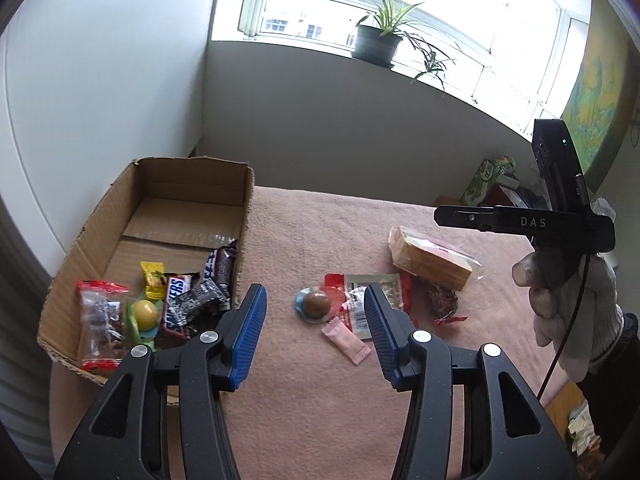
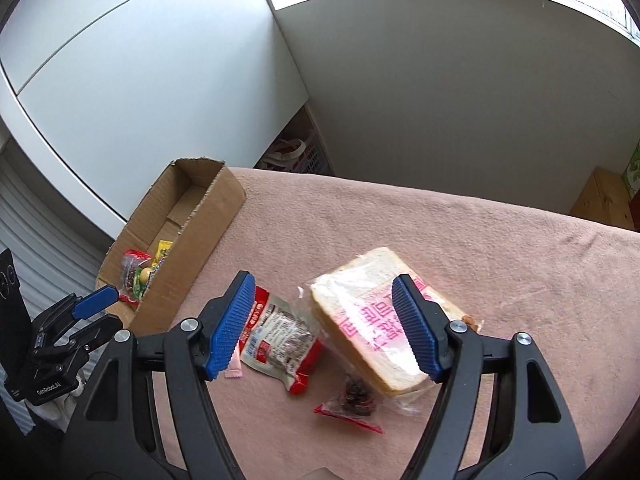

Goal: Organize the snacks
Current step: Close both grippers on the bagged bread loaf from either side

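My left gripper (image 1: 313,294) is open and holds nothing. It hovers over a round brown candy (image 1: 316,304) and a pink sachet (image 1: 346,340) on the pink cloth. An open cardboard box (image 1: 192,184) at its left holds a Snickers bar (image 1: 176,304), a yellow ball candy (image 1: 145,312) and other packets. My right gripper (image 2: 322,280) is open and empty above a wrapped bread loaf (image 2: 368,308), a red-and-white packet (image 2: 280,336) and a small red packet (image 2: 356,396). Both packets and the bread lie apart from the pads.
The pink cloth (image 2: 500,260) covers the table, whose far edge meets a grey wall. A gloved hand (image 1: 568,300) holds the right tool's black housing (image 1: 560,222) at the right. A potted plant (image 1: 378,40) stands on the windowsill. A wooden cabinet (image 2: 600,200) sits beyond the table's right.
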The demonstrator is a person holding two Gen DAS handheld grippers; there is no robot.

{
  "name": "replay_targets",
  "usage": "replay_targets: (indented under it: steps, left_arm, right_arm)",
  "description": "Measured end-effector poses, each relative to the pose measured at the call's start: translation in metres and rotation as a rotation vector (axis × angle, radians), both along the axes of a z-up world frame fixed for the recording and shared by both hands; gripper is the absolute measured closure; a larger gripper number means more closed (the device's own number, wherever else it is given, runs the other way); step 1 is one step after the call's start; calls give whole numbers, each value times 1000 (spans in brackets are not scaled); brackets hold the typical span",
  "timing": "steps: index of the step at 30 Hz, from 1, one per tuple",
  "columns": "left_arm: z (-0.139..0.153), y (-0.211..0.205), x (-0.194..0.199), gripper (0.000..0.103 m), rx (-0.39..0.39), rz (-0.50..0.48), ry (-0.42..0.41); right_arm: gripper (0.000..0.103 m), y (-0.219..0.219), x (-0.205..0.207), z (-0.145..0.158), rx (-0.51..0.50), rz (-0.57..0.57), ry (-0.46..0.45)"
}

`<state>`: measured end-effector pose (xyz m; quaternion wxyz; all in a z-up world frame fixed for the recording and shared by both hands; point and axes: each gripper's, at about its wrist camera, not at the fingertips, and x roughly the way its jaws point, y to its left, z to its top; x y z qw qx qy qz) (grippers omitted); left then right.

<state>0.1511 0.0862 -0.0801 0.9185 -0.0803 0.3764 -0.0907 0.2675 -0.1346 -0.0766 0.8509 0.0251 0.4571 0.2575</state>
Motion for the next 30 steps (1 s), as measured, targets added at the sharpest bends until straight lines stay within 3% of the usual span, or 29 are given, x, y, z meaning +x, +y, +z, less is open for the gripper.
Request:
replay_targets:
  steps: [6, 16, 30]
  left_arm:
    - [-12, -40, 12, 53, -14, -59, 42]
    - [-23, -95, 34, 53, -42, -153, 98]
    - [-45, -118, 71, 53, -159, -162, 223]
  right_arm:
    - [29, -38, 21, -20, 13, -20, 56]
    - [29, -65, 49, -54, 122, 3, 174]
    - [29, -77, 48, -71, 243, 44, 259]
